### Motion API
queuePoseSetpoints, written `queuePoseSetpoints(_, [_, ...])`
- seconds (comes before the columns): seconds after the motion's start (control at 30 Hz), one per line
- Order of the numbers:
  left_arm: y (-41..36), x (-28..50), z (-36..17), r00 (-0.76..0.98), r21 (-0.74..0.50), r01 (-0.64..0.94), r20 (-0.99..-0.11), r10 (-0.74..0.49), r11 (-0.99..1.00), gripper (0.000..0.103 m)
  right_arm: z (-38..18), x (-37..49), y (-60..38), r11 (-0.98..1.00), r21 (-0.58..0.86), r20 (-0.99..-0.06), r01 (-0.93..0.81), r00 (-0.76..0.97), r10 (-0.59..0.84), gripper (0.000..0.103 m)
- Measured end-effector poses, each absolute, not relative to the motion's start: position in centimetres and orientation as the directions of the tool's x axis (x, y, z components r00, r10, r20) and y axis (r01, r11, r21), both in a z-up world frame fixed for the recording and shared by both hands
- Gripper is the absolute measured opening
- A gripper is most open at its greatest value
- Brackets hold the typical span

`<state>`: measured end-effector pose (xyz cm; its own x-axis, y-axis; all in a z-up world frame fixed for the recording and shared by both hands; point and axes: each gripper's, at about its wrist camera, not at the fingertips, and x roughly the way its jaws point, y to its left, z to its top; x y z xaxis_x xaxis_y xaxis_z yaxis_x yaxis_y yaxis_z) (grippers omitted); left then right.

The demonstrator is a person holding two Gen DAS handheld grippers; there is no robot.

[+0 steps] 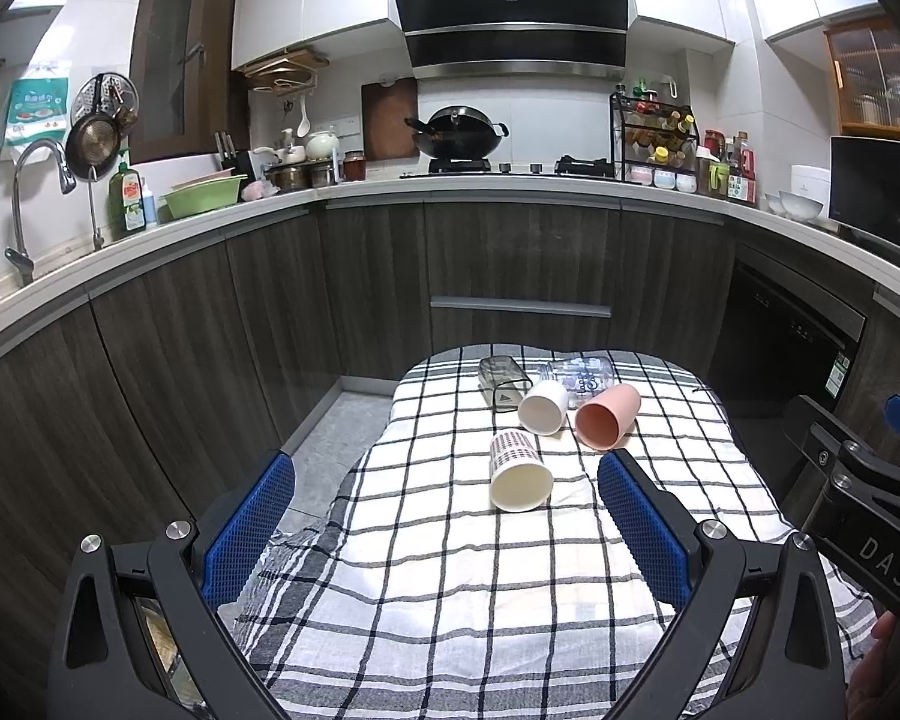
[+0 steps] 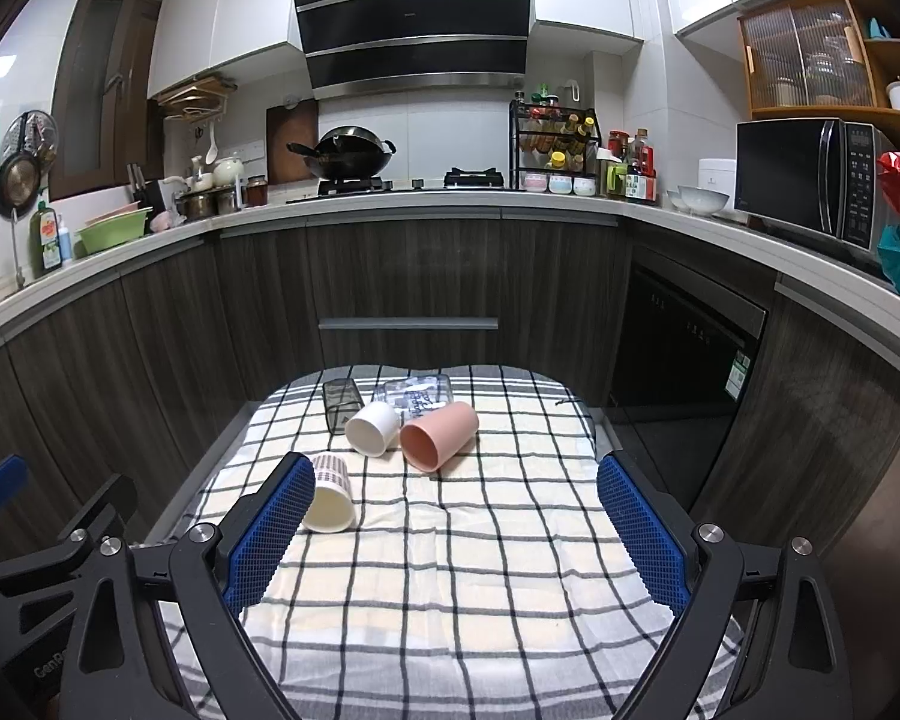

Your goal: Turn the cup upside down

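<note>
Both tongs, left [image 1: 447, 516] and right [image 2: 456, 519], stood wide apart and empty above the checked cloth [image 1: 450, 600] on the tabletop. Nearest them, the patterned cup [image 1: 519, 471] lay on its side, mouth toward the cameras. Risk: it could roll under uneven contact into the white cup [image 1: 544, 407] and pink cup [image 1: 606, 416] crowded just behind.

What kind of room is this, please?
Most likely a home kitchen. A wok sits on a gas stove under a black range hood, a sink tap stands at the counter, and a microwave is on the right.
</note>
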<state>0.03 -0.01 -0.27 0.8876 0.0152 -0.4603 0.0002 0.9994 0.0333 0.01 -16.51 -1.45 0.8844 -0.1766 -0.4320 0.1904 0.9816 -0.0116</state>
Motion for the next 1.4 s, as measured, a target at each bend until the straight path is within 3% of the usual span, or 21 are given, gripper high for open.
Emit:
queuePoseSetpoints(0.97, [-0.2, 2.2, -0.9, 0.875, 0.016, -0.015, -0.484, 0.021, 1.000, 0.103, -2.8, 1.1, -16.0, 0.983, -0.023, -0.451, 0.184, 0.875, -0.175, 0.095])
queuePoseSetpoints(1.4, [-2.0, 9.0, -3.0, 0.819, 0.027, -0.011, -0.573, 0.025, 1.000, 0.103, -3.0, 6.9, -18.3, 0.981, -0.023, -0.500, 0.193, 0.847, -0.178, 0.095])
